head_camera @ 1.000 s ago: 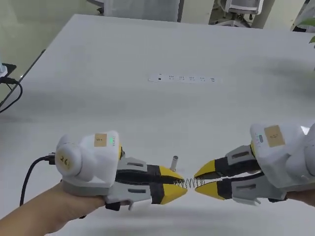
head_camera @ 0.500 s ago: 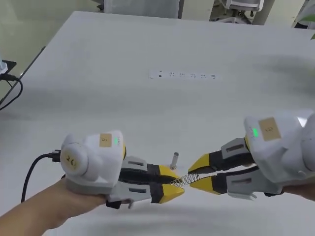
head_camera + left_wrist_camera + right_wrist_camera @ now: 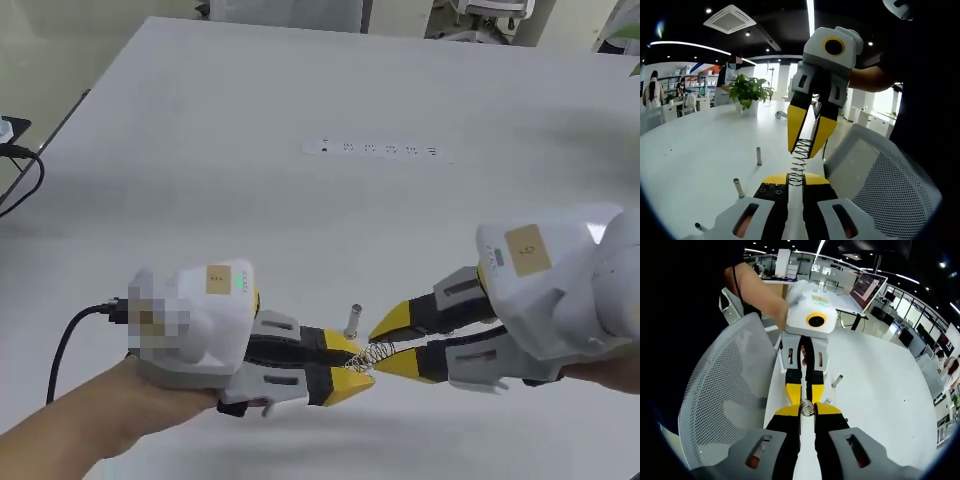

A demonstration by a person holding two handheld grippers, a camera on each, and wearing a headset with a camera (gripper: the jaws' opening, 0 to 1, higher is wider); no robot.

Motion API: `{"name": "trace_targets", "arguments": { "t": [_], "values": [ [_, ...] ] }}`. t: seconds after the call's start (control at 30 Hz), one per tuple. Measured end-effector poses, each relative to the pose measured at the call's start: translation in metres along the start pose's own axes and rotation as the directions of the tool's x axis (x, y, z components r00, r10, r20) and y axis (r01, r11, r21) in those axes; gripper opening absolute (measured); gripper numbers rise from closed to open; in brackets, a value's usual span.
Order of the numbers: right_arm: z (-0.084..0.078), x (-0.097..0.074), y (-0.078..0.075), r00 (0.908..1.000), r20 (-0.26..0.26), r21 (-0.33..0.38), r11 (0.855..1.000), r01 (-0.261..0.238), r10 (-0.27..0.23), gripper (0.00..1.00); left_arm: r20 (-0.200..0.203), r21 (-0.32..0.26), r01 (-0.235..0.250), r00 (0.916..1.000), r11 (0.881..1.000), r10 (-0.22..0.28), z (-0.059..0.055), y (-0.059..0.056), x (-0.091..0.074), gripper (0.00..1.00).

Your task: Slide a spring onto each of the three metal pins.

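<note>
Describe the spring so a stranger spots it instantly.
At the near side of the white table, the left claw and right claw meet tip to tip. The spring is the wire coil bridging them; unlike the smooth upright pin behind, it is coiled and clamped at both ends.

My table (image 3: pixel 250 120) reads matt white and smooth. The spring (image 3: pixel 374 351) is bright bare wire, the pin (image 3: pixel 352 320) dull grey metal — left gripper (image 3: pixel 358 368) and right gripper (image 3: pixel 382 345) shells smooth white plastic.
</note>
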State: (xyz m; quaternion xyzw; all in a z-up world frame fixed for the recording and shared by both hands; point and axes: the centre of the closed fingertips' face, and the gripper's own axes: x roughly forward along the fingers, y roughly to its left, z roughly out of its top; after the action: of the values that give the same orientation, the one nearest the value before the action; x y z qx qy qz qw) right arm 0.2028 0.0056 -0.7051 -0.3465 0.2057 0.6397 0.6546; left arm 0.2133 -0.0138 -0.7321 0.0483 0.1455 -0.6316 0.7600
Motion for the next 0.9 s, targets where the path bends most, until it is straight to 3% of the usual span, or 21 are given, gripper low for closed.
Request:
{"name": "trace_targets", "arguments": {
  "t": [0.1,0.13,0.2,0.23,0.27,0.43,0.73,0.9],
  "values": [
    [0.004,0.001,0.000,0.9998,0.019,0.002,1.000,0.002,-0.002,0.07,0.002,-0.003,0.000,1.0000,1.000,0.000,0.000,0.000,-0.001,0.02],
    [0.016,0.003,0.000,0.9962,0.087,0.028,1.000,-0.002,0.000,0.07,0.004,0.000,0.004,1.0000,1.000,-0.004,0.001,-0.001,0.000,0.02],
    [0.018,0.005,0.000,0.9967,0.081,0.035,0.999,-0.015,0.012,0.07,0.005,0.008,0.012,0.9999,1.000,-0.012,0.003,-0.005,0.004,0.02],
    [0.016,0.008,-0.001,0.9980,0.063,0.025,1.000,-0.011,0.010,0.06,-0.023,0.052,-0.004,0.9997,0.999,0.005,0.000,-0.002,0.005,0.02],
    [0.014,0.010,-0.001,0.9987,0.051,0.018,1.000,-0.009,0.008,0.06,-0.042,0.060,-0.014,0.9990,0.998,0.017,-0.003,-0.001,0.005,0.02],
    [0.018,0.010,0.001,0.9965,0.083,0.030,1.000,-0.005,0.002,0.06,-0.025,0.031,0.003,0.9997,1.000,-0.002,-0.002,-0.003,0.000,0.02],
    [0.026,0.011,0.000,0.9922,0.123,0.026,1.000,0.015,-0.018,0.06,-0.008,0.032,0.004,1.0000,0.999,-0.004,0.002,-0.005,0.003,0.02],
    [0.028,0.007,0.000,0.9889,0.146,0.033,0.999,0.024,-0.029,0.06,0.010,0.022,-0.004,0.9999,1.000,0.004,0.003,-0.003,-0.003,0.02]
  ]
}}
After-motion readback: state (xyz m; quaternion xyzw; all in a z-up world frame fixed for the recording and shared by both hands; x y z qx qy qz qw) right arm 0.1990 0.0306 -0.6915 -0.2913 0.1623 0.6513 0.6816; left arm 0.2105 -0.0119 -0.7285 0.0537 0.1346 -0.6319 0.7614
